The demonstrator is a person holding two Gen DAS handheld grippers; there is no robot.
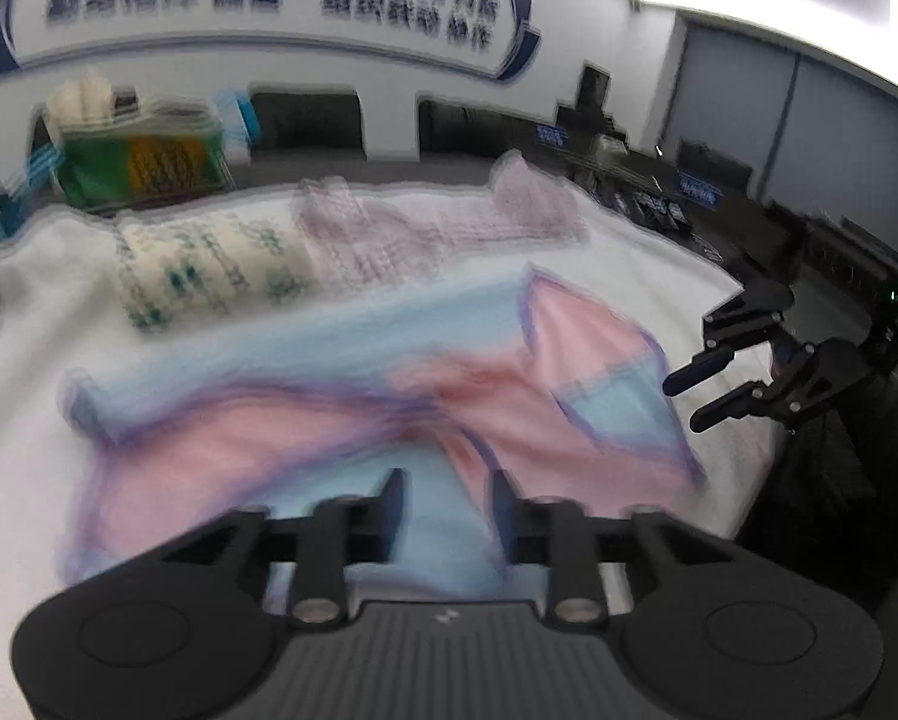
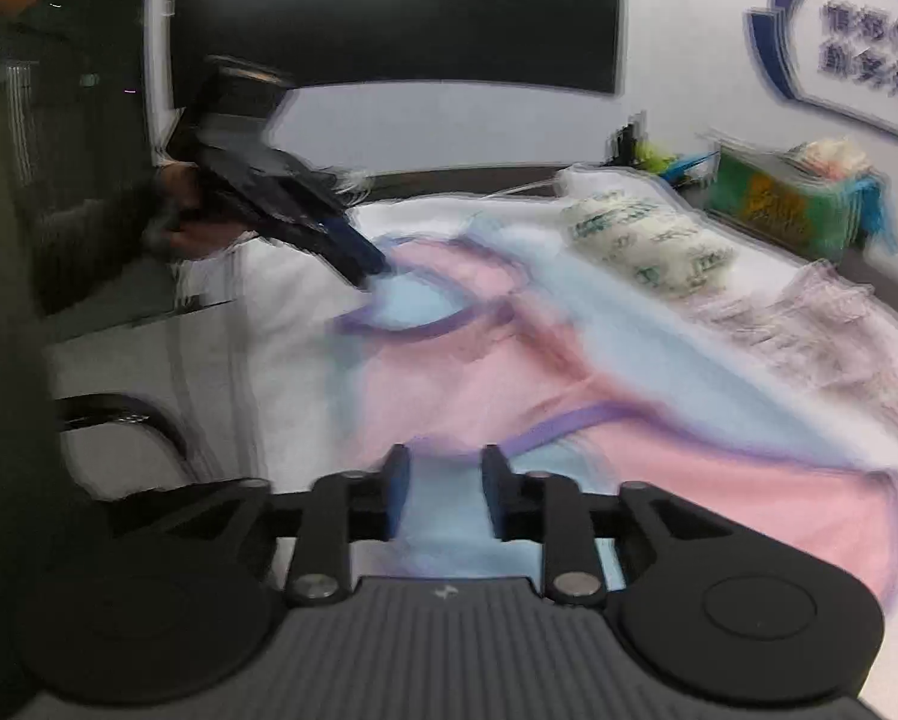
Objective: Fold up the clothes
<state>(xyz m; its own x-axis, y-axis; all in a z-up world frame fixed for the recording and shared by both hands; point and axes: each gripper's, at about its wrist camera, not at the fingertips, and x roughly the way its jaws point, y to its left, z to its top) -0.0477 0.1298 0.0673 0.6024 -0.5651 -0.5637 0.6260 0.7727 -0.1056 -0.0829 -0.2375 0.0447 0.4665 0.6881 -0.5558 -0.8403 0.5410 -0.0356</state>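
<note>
- The garment (image 1: 305, 420) is pink and light blue with purple trim along its edges; it lies spread but wrinkled on the white sheet (image 1: 29, 312) that covers the table, and both views are blurred
- It takes the middle and near part of the table; one corner of it, a blue patch with purple border, is turned up toward the right edge
- The left gripper (image 1: 446, 501) stands partly open above the near part of the garment; blue cloth shows in the gap, but the pads do not press on it
- The right gripper (image 2: 444, 480) is also partly open over the near blue part, holding nothing as far as I can tell
- At the far edge lie a white cloth with green print (image 1: 209, 270) and a pale pink knit cloth (image 1: 437, 228); a green box (image 1: 143, 168) stands at the far left corner
- The wall sign (image 1: 269, 0) has blue characters, too blurred to read
</note>
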